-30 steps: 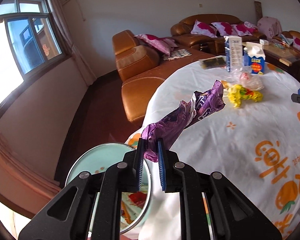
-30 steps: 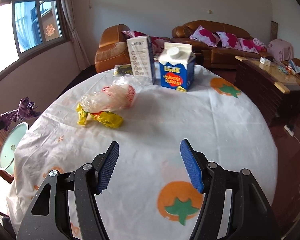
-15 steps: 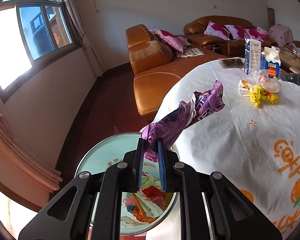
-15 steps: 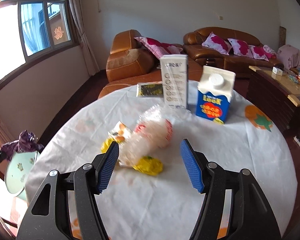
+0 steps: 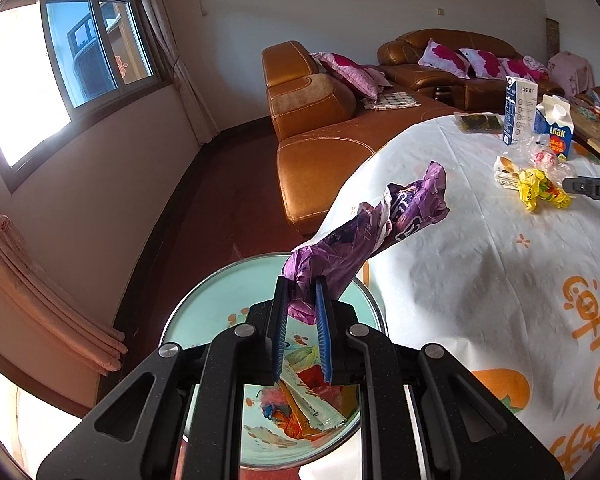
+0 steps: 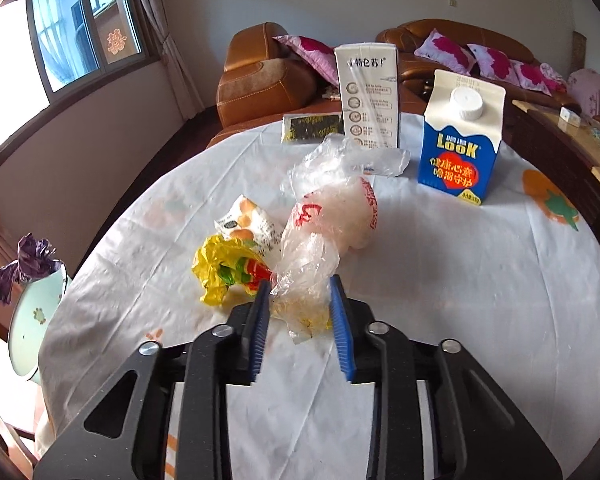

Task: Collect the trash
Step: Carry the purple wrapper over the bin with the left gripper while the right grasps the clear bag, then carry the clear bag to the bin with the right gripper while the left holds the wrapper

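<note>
Left gripper (image 5: 300,300) clamped on the end of a crumpled purple wrapper (image 5: 364,236); wrapper sticks up and forward from the pads, off the table (image 5: 480,264). Directly below this gripper, beside the table edge, a pale green bin (image 5: 204,312) with colourful wrappers inside. In the right wrist view the purple wrapper (image 6: 28,264) and bin (image 6: 36,312) sit far left of that gripper.

Right gripper (image 6: 300,304) low over the table (image 6: 460,288), jaws closing, with the near end of a clear plastic bag (image 6: 320,240) between the pads; left pad looks to touch it, cannot tell if it is pinched yet. Bag lies on the table, running forward from the gripper. Just left of the gripper, touching the bag, a yellow wrapper (image 6: 224,268); ahead of that a white snack packet (image 6: 248,224). Further ahead stands a tall white carton (image 6: 368,96), a blue milk carton (image 6: 460,144) ahead-right, a dark flat packet (image 6: 312,128) ahead-left by the far table edge.
</note>
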`<action>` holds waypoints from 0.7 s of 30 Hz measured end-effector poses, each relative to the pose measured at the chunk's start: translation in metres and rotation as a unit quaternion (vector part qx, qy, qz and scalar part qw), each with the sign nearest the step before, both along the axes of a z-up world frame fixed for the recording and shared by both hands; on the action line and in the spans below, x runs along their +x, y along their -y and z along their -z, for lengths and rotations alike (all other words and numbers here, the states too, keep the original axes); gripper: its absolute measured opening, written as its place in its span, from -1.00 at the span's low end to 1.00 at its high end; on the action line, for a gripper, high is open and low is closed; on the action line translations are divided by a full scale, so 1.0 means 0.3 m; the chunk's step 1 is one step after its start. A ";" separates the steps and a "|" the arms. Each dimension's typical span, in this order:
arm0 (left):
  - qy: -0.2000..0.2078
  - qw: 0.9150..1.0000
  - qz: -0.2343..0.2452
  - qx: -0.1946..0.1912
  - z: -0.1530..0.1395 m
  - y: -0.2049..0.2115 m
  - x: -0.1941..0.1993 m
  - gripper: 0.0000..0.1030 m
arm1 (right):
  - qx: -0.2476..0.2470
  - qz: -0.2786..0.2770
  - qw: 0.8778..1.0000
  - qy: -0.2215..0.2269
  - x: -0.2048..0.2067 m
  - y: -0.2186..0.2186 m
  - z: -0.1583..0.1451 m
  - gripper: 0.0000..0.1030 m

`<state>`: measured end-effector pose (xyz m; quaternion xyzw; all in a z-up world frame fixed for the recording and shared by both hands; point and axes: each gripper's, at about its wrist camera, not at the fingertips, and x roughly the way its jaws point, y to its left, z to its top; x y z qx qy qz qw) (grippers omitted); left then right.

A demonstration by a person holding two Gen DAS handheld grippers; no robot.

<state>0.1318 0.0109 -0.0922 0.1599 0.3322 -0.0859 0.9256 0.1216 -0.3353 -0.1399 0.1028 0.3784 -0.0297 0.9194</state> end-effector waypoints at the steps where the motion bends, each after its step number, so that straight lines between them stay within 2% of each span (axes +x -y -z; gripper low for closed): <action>1: 0.001 1.000 0.001 0.001 -0.001 0.001 -0.001 -0.74 | -0.005 -0.002 1.000 -0.003 -0.003 -0.002 0.007 -0.62; 2: 0.001 1.000 0.001 0.001 -0.003 0.001 -0.003 -0.74 | -0.008 -0.004 1.000 -0.003 -0.006 -0.004 0.010 -0.71; 6: 0.005 1.000 0.000 0.001 -0.013 0.002 -0.008 -0.74 | -0.020 -0.010 1.000 0.003 -0.021 -0.012 0.005 -0.81; 14: 0.009 1.000 -0.003 0.000 -0.020 -0.010 -0.019 -0.74 | -0.044 -0.039 0.996 0.059 -0.104 -0.048 -0.080 -0.84; 21: 0.011 1.000 -0.010 0.005 -0.025 -0.034 -0.033 -0.74 | -0.052 -0.084 0.991 0.088 -0.125 -0.134 -0.147 -0.84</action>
